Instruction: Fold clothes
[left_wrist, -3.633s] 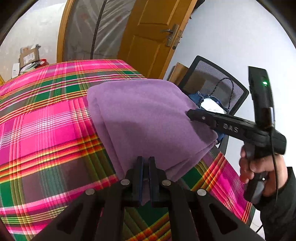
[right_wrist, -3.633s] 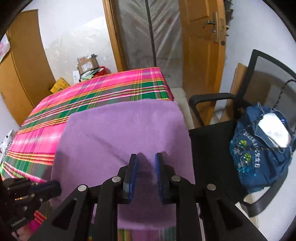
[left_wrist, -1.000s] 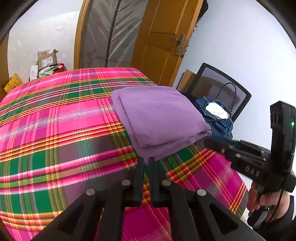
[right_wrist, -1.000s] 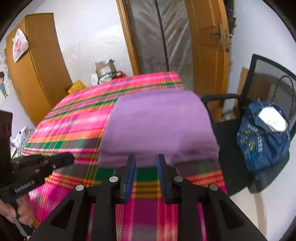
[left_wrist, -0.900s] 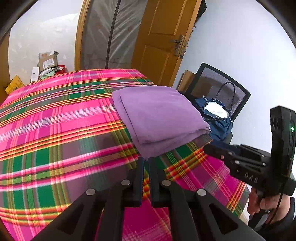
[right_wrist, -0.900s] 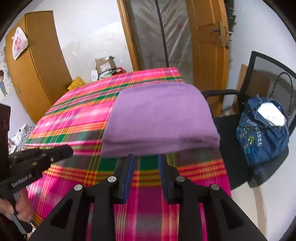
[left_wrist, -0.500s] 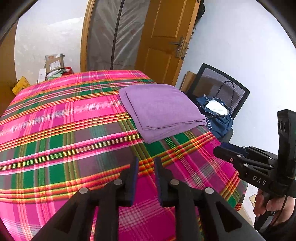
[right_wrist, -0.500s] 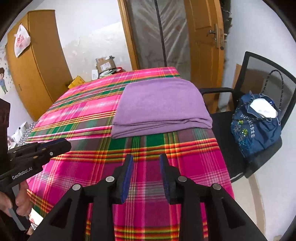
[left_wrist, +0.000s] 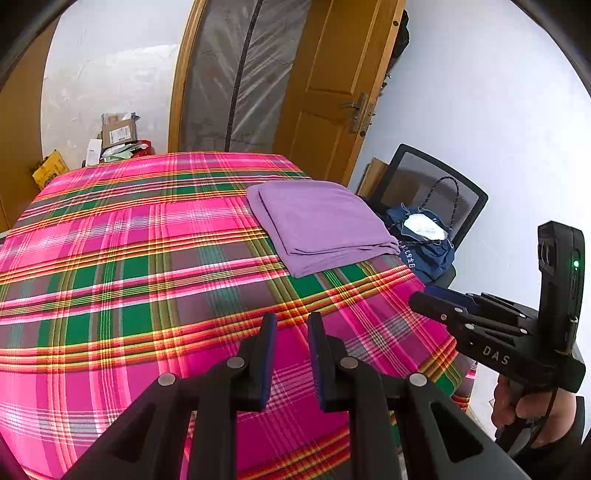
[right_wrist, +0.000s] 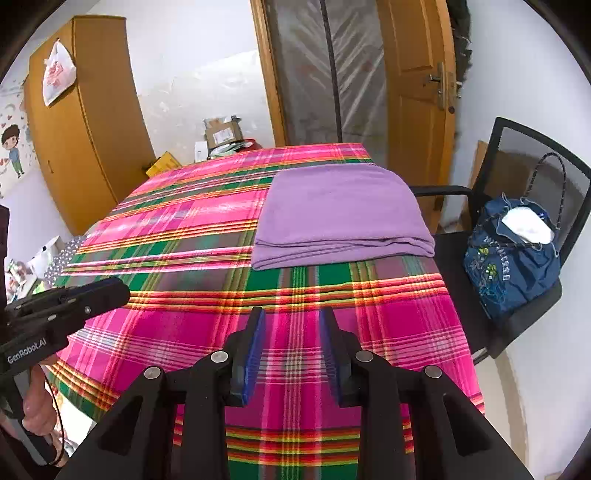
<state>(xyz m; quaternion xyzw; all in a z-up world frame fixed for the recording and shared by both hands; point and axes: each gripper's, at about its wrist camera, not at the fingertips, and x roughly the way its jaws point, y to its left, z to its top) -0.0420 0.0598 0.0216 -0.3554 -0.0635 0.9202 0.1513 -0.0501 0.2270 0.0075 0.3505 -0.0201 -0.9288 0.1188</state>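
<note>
Here we are looking along both tongs at a counter (right_wrist: 177, 236) covered in a bright pink, green and orange plaid cloth. The purple garment (right_wrist: 340, 210) is lying folded into a neat, layered rectangle at the far right corner of the counter, its right edge sitting close to the counter's edge. We are holding the left tongs (left_wrist: 290, 354) spread apart over bare plaid, pinching nothing. We are holding the right tongs (right_wrist: 291, 350) spread apart as well, with nothing between them, well apart from the garment.

Beside the counter, an office chair (right_wrist: 517, 192) is carrying a dark blue bag (right_wrist: 513, 254), and a wooden door (right_wrist: 417, 74) is standing behind.

The fold is looking finished, though from this angle we cannot tell whether the underside layers are lying flat. The risk we are judging from here: the garment is resting so near the corner that any nudge or tug on the plaid cloth could be sliding it off toward the chair. A careless return pass by either tongs could also be catching a loose layer and undoing the stack.
</note>
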